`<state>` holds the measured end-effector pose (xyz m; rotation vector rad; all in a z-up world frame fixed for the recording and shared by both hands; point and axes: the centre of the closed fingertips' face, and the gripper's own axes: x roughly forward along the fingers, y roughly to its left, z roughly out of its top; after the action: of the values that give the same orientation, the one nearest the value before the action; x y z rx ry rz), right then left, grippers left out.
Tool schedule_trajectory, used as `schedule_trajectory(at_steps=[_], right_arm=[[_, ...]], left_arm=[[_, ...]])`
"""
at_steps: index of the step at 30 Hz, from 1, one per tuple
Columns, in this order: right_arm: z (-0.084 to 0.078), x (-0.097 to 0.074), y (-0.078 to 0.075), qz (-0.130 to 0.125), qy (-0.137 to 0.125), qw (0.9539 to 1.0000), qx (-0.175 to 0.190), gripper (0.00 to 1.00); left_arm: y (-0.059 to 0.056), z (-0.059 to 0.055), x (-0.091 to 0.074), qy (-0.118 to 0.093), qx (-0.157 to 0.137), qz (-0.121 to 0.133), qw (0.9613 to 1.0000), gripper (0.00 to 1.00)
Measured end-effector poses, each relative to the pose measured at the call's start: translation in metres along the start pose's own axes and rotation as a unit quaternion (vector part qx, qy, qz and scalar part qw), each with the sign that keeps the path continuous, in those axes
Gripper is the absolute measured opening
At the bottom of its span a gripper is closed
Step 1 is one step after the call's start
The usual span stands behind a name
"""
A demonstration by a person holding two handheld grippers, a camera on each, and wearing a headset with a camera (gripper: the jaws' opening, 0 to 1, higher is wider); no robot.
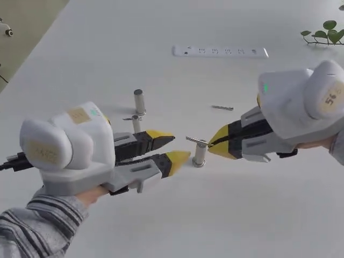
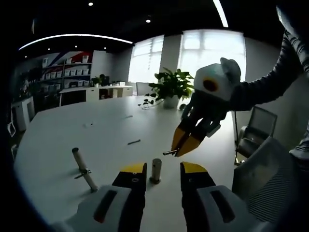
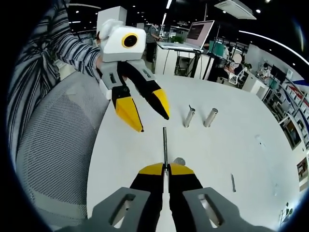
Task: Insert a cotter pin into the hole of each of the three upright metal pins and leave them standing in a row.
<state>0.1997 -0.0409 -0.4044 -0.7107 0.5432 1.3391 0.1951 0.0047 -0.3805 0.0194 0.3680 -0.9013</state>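
Three upright metal pins stand on the white table (image 1: 161,215). The far pin (image 1: 139,101) is bare. The middle pin (image 1: 136,124) has a cotter pin through its top. The near pin (image 1: 200,153) stands just ahead of my left gripper (image 1: 175,148), which is open, its yellow tips either side of that pin (image 2: 156,170) without touching. My right gripper (image 1: 210,145) is shut on a cotter pin (image 1: 196,141) held level beside the near pin's top. My right gripper (image 3: 166,168) grips the cotter pin (image 3: 164,142), and the near pin (image 3: 179,161) sits just past its jaws.
A loose cotter pin (image 1: 222,107) lies on the table behind the right gripper. A white power strip (image 1: 220,51) lies farther back, and a plant sprig (image 1: 325,32) is at the far right corner. An office chair (image 3: 58,159) stands by the table edge.
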Motion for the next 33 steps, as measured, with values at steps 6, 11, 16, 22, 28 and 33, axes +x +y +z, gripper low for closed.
schedule_trajectory(at_steps=[6, 11, 16, 22, 28, 33], right_arm=[[-0.021, 0.000, -0.004, -0.006, 0.027, 0.9996, -0.003, 0.00], [-0.034, -0.001, -0.009, -0.015, 0.049, 0.9986, -0.011, 0.00], [-0.042, -0.001, -0.011, -0.015, 0.059, 0.9981, -0.010, 0.00], [-0.054, 0.001, -0.016, -0.020, 0.078, 0.9967, -0.014, 0.00], [-0.066, 0.003, -0.021, -0.026, 0.091, 0.9954, -0.016, 0.00], [-0.072, 0.009, -0.022, -0.025, 0.090, 0.9955, -0.010, 0.00]], left_arm=[[0.007, -0.007, 0.009, 0.006, 0.005, 0.030, 0.9995, 0.30], [0.013, -0.015, 0.016, 0.020, 0.011, 0.052, 0.9984, 0.30], [0.016, -0.020, 0.024, 0.026, 0.009, 0.061, 0.9978, 0.31], [0.014, -0.031, 0.039, 0.046, 0.020, 0.062, 0.9968, 0.32], [0.013, -0.038, 0.053, 0.057, 0.017, 0.063, 0.9963, 0.31], [0.016, -0.045, 0.064, 0.070, 0.010, 0.064, 0.9954, 0.29]])
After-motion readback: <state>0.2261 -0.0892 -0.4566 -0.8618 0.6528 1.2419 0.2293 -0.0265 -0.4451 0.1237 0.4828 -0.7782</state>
